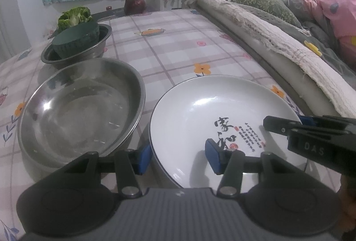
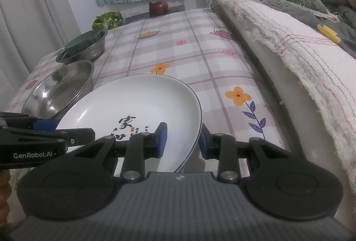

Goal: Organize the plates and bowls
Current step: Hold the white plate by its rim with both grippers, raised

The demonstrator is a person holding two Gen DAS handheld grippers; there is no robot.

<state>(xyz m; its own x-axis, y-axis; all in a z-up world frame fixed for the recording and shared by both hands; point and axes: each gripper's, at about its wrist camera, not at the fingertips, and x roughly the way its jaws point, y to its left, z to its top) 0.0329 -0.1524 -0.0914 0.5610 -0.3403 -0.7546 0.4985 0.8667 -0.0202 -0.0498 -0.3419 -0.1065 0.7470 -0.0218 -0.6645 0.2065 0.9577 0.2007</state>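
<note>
A white plate (image 1: 200,112) (image 2: 124,103) with black calligraphy lies near the front of the checked tablecloth (image 1: 178,47). A second rim line shows under its near edge. My left gripper (image 1: 179,157) (image 2: 69,127) straddles the plate's left rim, with the outer pad against the edge and the inner pad on the plate's inside. My right gripper (image 2: 183,143) (image 1: 287,122) clamps the right rim the same way. A large empty steel bowl (image 1: 77,107) (image 2: 60,89) sits just left of the plate.
Further back on the left, a smaller steel bowl (image 1: 104,40) (image 2: 93,49) holds a dark green ribbed dish (image 1: 75,40). Leafy greens (image 1: 74,16) and a red onion (image 1: 134,5) lie at the far end. A blanket-covered bed edge (image 1: 255,29) (image 2: 289,51) runs along the table's right side.
</note>
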